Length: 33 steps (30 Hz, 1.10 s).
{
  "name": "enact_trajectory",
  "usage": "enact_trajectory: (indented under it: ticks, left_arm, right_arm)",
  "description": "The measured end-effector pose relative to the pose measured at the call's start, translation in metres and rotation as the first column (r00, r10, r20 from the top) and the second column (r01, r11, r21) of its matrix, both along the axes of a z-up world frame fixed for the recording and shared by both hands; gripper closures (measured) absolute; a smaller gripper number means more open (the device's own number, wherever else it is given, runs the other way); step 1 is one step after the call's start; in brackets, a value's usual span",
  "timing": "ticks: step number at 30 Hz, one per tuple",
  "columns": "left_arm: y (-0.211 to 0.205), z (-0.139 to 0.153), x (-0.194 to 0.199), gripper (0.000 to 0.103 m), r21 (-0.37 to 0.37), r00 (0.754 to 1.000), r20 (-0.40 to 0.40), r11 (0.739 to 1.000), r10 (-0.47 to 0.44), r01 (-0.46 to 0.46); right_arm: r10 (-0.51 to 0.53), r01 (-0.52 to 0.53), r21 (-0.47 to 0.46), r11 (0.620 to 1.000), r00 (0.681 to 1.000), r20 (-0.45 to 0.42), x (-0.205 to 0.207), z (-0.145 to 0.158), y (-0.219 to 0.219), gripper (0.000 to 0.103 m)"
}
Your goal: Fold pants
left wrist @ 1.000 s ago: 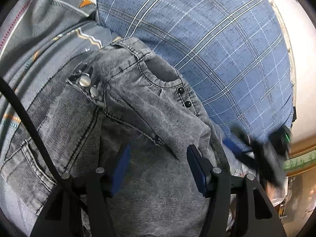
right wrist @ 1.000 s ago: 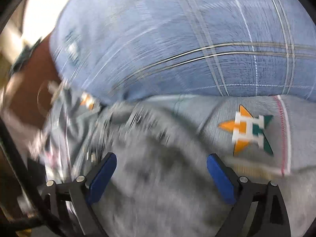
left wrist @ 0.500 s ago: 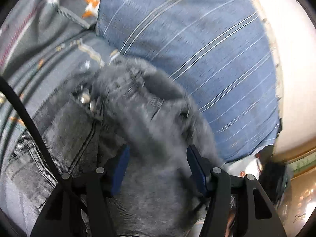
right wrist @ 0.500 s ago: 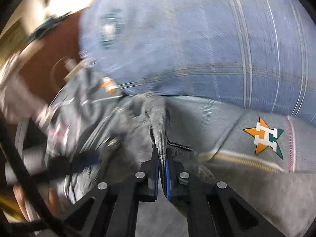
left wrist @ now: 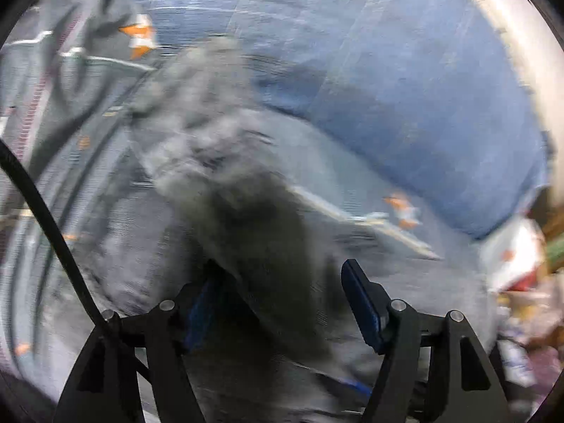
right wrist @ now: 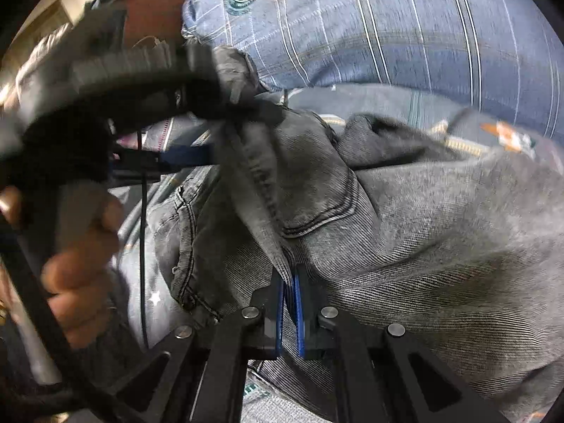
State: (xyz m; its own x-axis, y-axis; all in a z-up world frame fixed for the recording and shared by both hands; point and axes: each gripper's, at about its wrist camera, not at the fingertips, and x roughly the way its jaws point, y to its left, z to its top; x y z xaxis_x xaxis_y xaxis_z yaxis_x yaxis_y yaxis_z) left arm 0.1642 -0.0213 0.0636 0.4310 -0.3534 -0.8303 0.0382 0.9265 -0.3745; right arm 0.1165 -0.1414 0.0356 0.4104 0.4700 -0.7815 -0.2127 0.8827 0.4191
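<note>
The left gripper (left wrist: 282, 303) stands apart, its jaws having just widened, grey pants (right wrist: 405, 218) draped loosely between them. The right gripper (right wrist: 289, 312) is clamped on a pants fold. The pants lie on a grey star-patterned bedspread (left wrist: 370, 190) beside a blue plaid pillow (right wrist: 405, 24).

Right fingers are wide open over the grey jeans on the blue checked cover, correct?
Not quite. The right wrist view shows the right fingers shut on a fold of the grey jeans, not wide open. The jeans do lie by the blue checked cover.
</note>
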Motion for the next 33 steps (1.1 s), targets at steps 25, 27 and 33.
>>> enact_trajectory:
  ticks: [25,27,33]
  left_arm:
    - [0.092,-0.029,-0.082,0.085,-0.202,0.982,0.007,0.962,0.189,-0.184]
    - [0.095,-0.018,-0.09,0.085,-0.15,0.974,0.075,0.968,0.212,-0.199]
    - [0.087,-0.043,-0.083,0.079,-0.112,0.977,-0.05,0.971,0.205,-0.21]
  right_arm:
    - [-0.049,0.05,-0.033,0.998,0.998,0.03,-0.059,0.009,0.014,0.091]
    - [-0.068,0.068,0.015,0.998,0.997,0.03,-0.062,0.011,0.006,0.091]
    - [-0.054,0.055,0.005,0.998,0.997,-0.05,-0.061,-0.007,0.005,0.087]
